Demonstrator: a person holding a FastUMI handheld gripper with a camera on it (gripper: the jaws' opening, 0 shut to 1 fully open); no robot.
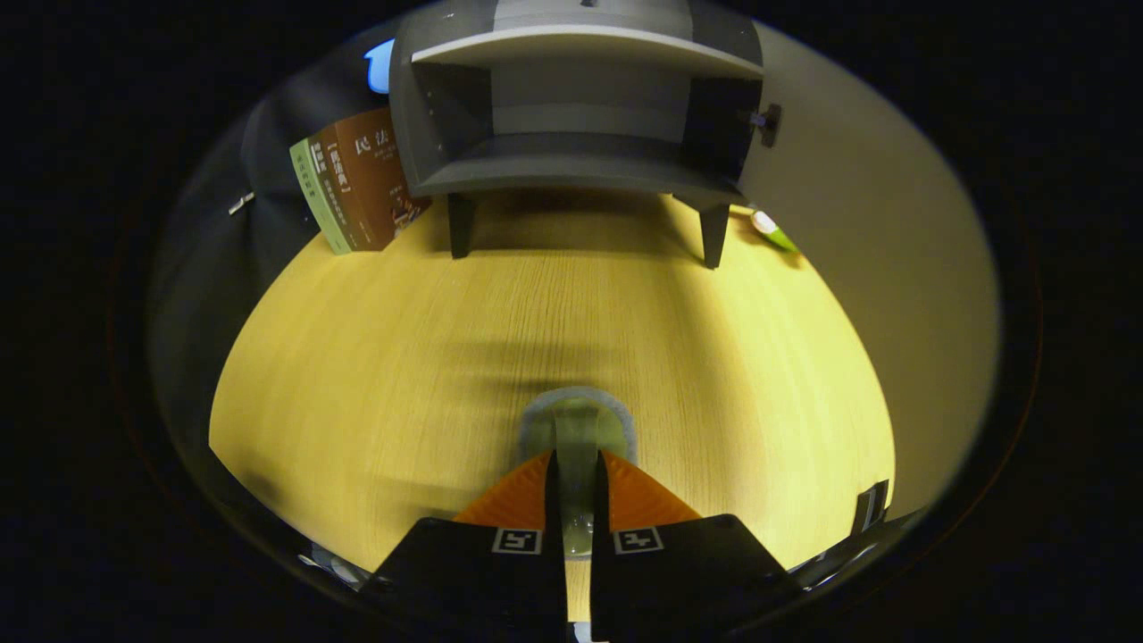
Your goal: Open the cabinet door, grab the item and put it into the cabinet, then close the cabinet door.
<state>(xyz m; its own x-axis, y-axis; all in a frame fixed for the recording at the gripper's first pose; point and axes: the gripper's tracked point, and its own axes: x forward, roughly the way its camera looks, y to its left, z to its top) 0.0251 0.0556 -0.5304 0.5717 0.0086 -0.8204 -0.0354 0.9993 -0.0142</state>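
My gripper [577, 463] is shut on a small clear, glass-like cup [579, 420]. Its round rim shows just ahead of the fingertips, and one wall of it is pinched between the two fingers. The cup is low over the wooden tabletop [402, 357]; whether it touches the table I cannot tell. Well beyond the fingers stands the grey cabinet [571, 161] on short legs. Its pale door [875, 232] is swung wide open to the right. Inside, a shelf [580, 43] and the compartment below it look bare.
Several books [357, 183] lean upright just left of the cabinet. A small green and white object [773, 230] lies on the table behind the cabinet's right leg, near the foot of the open door. A wide stretch of bare wood separates the cup from the cabinet.
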